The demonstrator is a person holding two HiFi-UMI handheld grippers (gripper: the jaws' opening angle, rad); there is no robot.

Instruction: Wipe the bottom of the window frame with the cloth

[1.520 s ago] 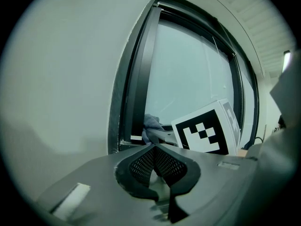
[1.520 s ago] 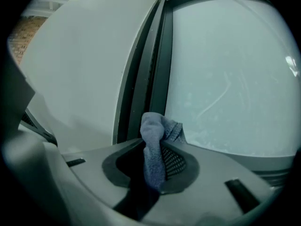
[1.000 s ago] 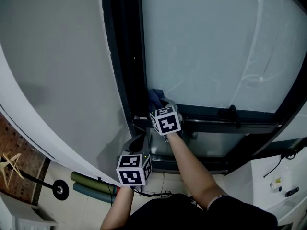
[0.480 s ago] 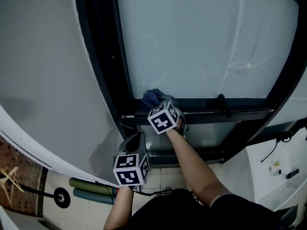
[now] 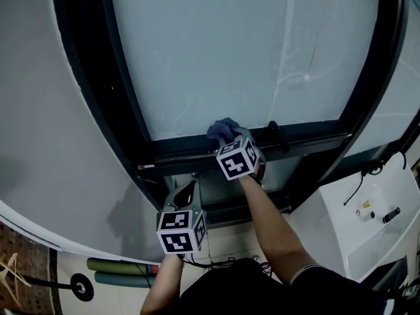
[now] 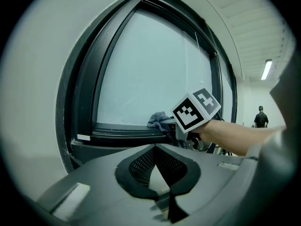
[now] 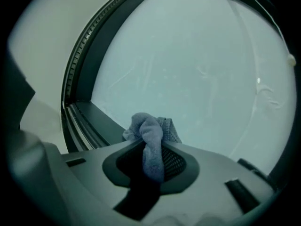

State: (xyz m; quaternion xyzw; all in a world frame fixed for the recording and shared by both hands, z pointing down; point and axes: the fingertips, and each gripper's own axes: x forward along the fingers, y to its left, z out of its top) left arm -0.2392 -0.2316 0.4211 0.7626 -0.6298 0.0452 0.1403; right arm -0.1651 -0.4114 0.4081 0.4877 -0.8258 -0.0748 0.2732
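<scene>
The fingers of the right gripper [image 5: 231, 138] squeeze the cloth [image 5: 221, 128] (a scrunched strip, pointing at the glass [image 5: 216, 51]), on the bottom of the window frame [image 5: 177, 148]. Below the frame, the left gripper [image 5: 186, 193] has its fingers closed, empty.

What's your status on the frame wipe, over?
Right gripper shut on cloth, cloth at bottom frame rail. Left gripper shut, empty, held low. Dark handle just right of cloth on the rail.

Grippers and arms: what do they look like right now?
The left gripper and right gripper are matte grey moulded shells, each carrying a white cube with black square markers. Their fingers are lined with black mesh texture. Forearms are bare; the right arm shows a dark short sleeve with a pale cuff edge.
</scene>
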